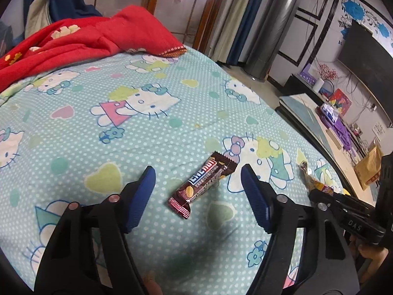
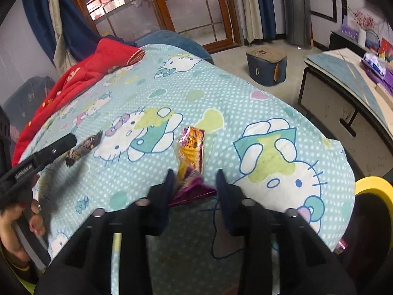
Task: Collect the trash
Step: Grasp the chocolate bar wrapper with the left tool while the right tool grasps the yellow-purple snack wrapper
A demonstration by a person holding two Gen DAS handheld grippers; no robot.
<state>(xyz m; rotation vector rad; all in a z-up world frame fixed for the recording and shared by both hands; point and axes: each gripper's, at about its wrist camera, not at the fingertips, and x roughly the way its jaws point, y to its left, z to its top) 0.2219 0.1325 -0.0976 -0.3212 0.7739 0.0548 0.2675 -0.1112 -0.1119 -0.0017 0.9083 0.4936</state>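
two wrappers lie flat on the bed [image 1: 172, 113], on the teal cat-print sheet, each lined up with its own tool, which looks like a plan to pick one per hand. left tongs [image 1: 197, 175] stand wide, fingers straddling the brown snack wrapper [image 1: 203, 184]; the wrapper lies diagonally between the blue pads [image 1: 255, 201], touching neither, so no grip yet. right tongs [image 2: 195, 179] are narrower, set around the near purple end of the yellow-and-purple wrapper [image 2: 190, 152]; the left finger appears to touch the foil, the right one stands just apart, so i judge them open and closing position reached but not clamped. the grip is aimed at the crimped end, probably because it bunches easily on soft bedding. red blanket [image 1: 81, 36] is heaped at the far left, well apart from both. a yellow-rimmed bin [image 2: 375, 191] sits at the near right bed edge, likely the drop point.
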